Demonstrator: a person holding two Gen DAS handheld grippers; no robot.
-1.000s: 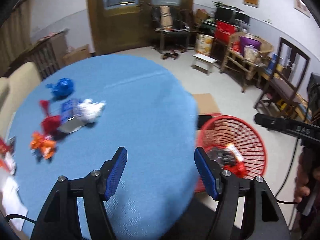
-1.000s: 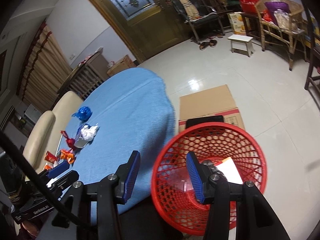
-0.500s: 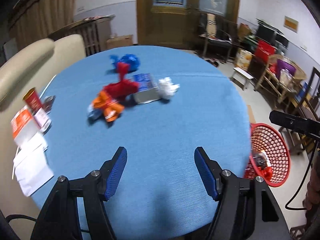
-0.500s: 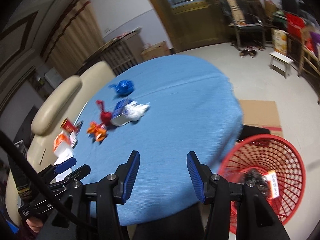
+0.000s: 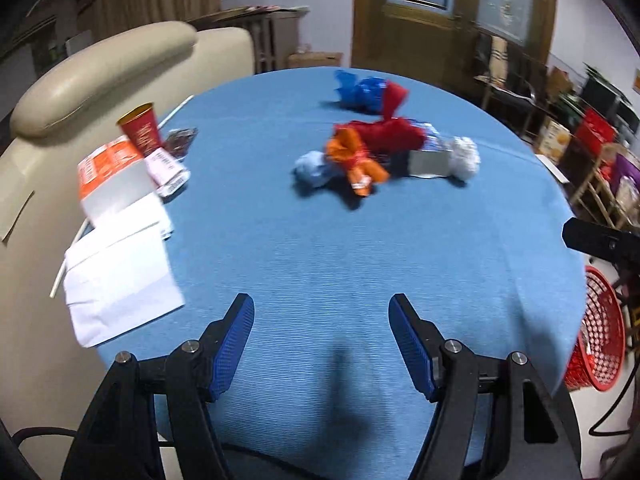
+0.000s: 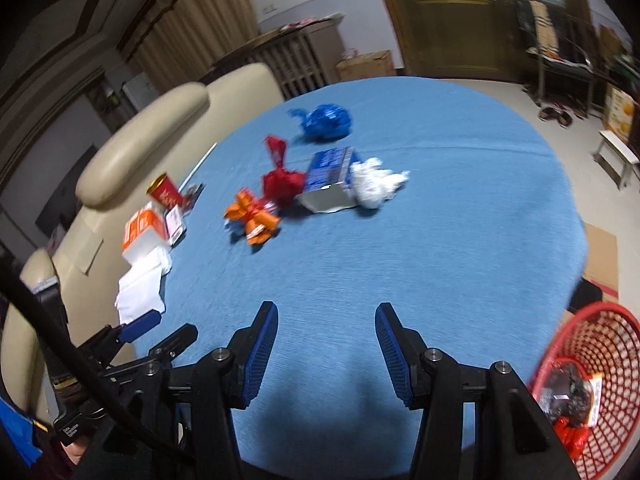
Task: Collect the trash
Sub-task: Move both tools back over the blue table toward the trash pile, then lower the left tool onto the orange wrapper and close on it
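Note:
Trash lies in a cluster on the round blue table [image 5: 320, 248]: an orange wrapper [image 5: 356, 160] [image 6: 252, 216], a red wrapper [image 5: 384, 132] [image 6: 282, 184], a crumpled blue wrapper [image 5: 364, 90] [image 6: 326, 122], a blue-and-silver carton [image 6: 328, 180] and a white paper wad [image 5: 464, 158] [image 6: 374, 184]. A red mesh basket [image 6: 576, 384] [image 5: 600, 344] holding some trash stands on the floor at the right. My left gripper [image 5: 322, 344] is open and empty over the table's near edge. My right gripper [image 6: 326, 356] is open and empty, also near the front edge.
At the table's left lie white paper sheets [image 5: 120, 276], an orange-and-white box [image 5: 110, 178] and a red cup [image 5: 140, 130]. A beige sofa [image 5: 100, 76] stands behind the table. Flat cardboard [image 6: 600, 256] lies on the floor by the basket.
Both grippers have swung left from the basket to face the table and its trash cluster. The basket has slid to the right edge of both views. Both stay open and empty.

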